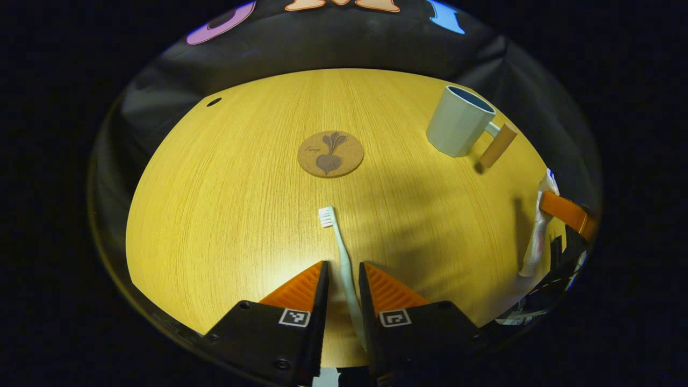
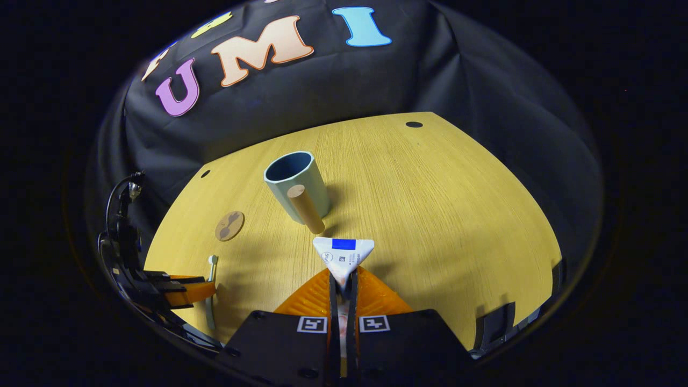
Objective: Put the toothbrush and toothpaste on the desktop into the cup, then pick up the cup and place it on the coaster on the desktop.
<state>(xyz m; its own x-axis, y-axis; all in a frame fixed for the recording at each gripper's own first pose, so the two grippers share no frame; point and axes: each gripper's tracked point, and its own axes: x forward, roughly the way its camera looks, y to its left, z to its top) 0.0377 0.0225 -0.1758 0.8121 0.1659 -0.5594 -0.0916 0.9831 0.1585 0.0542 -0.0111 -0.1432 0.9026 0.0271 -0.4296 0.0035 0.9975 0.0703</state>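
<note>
toothpaste pinched by the right gripper, left fingers straddling the toothbrush

in the left gripper view, the left gripper (image 1: 343, 279) has its fingers slightly spread, one on each side of the toothbrush (image 1: 341, 255) handle; whether they press on it cannot be told. the toothbrush lies flat on the wooden desktop (image 1: 226, 215), its long axis running straight away from the gripper, bristle head at the far end pointing toward the cork coaster (image 1: 330, 153). the cup (image 1: 458, 121) stands upright at the far right, its wooden handle on the right side.

in the right gripper view, the right gripper (image 2: 343, 284) has its fingers pressed onto the toothpaste (image 2: 343, 258), held off the desktop. the tube's long axis runs along the fingers, its flat crimped end pointing forward toward the cup, which stands just beyond with its handle facing the gripper
</note>
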